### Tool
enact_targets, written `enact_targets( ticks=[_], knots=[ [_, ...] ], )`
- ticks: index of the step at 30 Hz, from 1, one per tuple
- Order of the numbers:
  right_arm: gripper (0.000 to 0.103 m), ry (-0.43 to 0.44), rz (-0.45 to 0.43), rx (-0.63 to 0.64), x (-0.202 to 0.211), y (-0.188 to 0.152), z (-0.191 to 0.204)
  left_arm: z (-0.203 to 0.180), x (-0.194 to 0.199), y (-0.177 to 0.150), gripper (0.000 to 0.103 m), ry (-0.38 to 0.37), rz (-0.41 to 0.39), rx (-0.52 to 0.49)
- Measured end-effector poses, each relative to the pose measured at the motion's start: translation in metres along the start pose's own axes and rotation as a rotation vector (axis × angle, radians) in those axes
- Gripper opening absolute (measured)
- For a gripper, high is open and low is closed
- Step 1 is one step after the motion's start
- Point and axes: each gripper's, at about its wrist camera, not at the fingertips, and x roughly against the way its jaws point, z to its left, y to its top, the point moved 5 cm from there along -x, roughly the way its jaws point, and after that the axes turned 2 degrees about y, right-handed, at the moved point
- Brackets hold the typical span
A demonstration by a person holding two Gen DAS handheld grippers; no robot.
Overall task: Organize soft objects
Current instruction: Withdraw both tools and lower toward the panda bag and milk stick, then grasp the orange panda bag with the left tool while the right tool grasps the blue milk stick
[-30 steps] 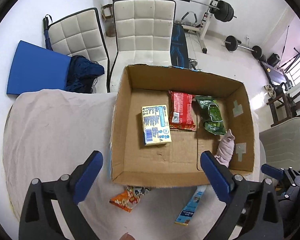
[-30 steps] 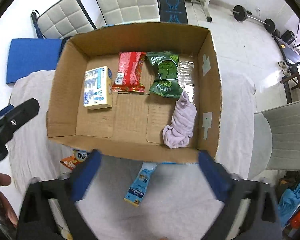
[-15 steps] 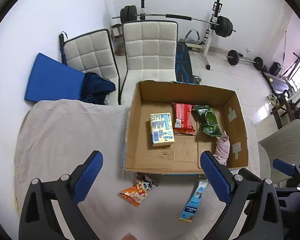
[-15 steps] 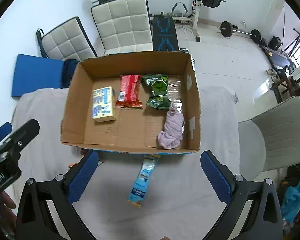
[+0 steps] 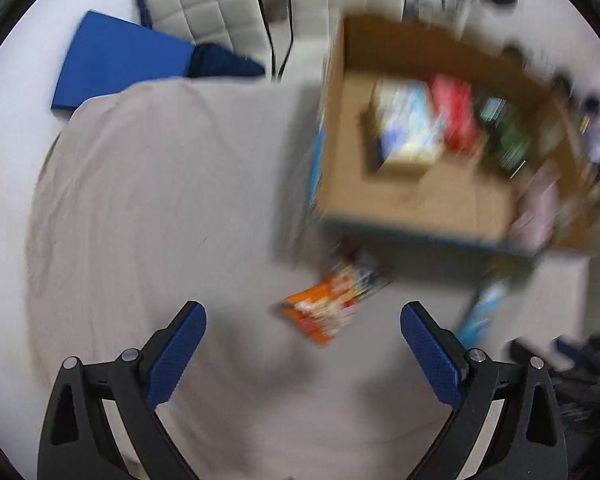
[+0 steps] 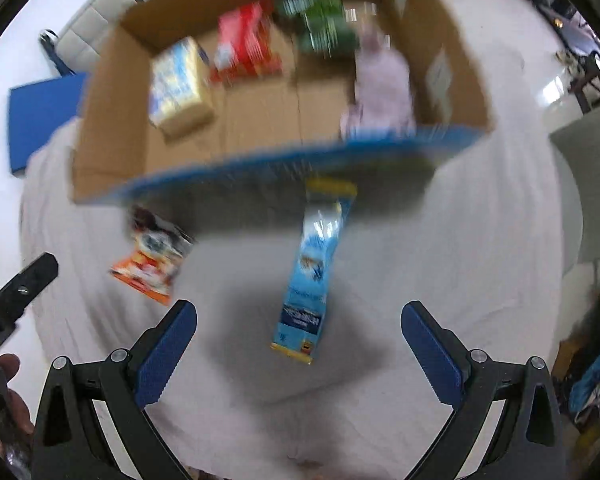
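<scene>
Left wrist view, badly motion-blurred: left tool (image 5: 303,320) spread wide, nothing between its blue pads, hovering over the cloth-covered counter (image 5: 148,184). One orange snack packet (image 5: 332,300) lies loose on the cloth just ahead of the tool, near the front wall of the cardboard box (image 5: 404,216). One light-blue sachet (image 5: 480,312) lies further right, also outside the box. Inside the box, blurred: one pale yellow-blue pack (image 5: 408,128), one red packet (image 5: 456,116), one green packet (image 5: 504,136), one lilac cloth bundle (image 5: 540,200) at the right end. Judged step: reach for a loose item, the orange packet being nearest this tool. Next move calls for lowering until the pads straddle the packet, then closing gently, since thin foil may slide on cloth. Right wrist view, also blurred: right tool (image 6: 299,320) likewise wide apart and holding nothing, lined up on the blue sachet (image 6: 312,272), which lies lengthwise between the pads and points toward the box's front wall (image 6: 284,160). Orange packet (image 6: 152,264) off to the left, apart from the sachet. Count tallies here: four items in the box, two loose on the counter. Sachet looks the natural pick for this side.
</scene>
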Motion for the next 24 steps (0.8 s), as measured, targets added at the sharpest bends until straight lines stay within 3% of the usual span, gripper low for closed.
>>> enact_targets(
  ticks=[2,6,10,13,16,18,24],
  knots=[
    [0.102,-0.015,0.026,-0.006,-0.025,-0.004,-0.004,-0.011,-0.031,-0.005,0.100,0.023,0.055,-0.078],
    [0.082,-0.046,0.090,-0.045,-0.069,-0.005,-0.013,-0.036,-0.072,-0.005,0.100,0.043,0.095,-0.196],
    [0.078,-0.040,0.069,-0.083,-0.081,-0.003,-0.014,-0.057,-0.102,0.002,0.098,0.057,0.126,-0.284],
    [0.070,-0.055,0.060,-0.077,-0.081,-0.003,-0.006,-0.067,-0.116,0.004,0.086,0.036,0.152,-0.315],
    [0.051,-0.115,0.057,-0.072,-0.078,-0.006,-0.003,-0.074,-0.123,0.000,0.068,-0.014,0.182,-0.316],
    [0.032,-0.130,0.064,-0.061,-0.075,-0.009,-0.003,-0.076,-0.122,-0.005,0.045,-0.035,0.198,-0.307],
    [0.027,-0.136,0.125,-0.008,-0.073,-0.031,-0.003,-0.067,-0.118,-0.036,0.043,-0.156,0.272,-0.157]
  ],
)
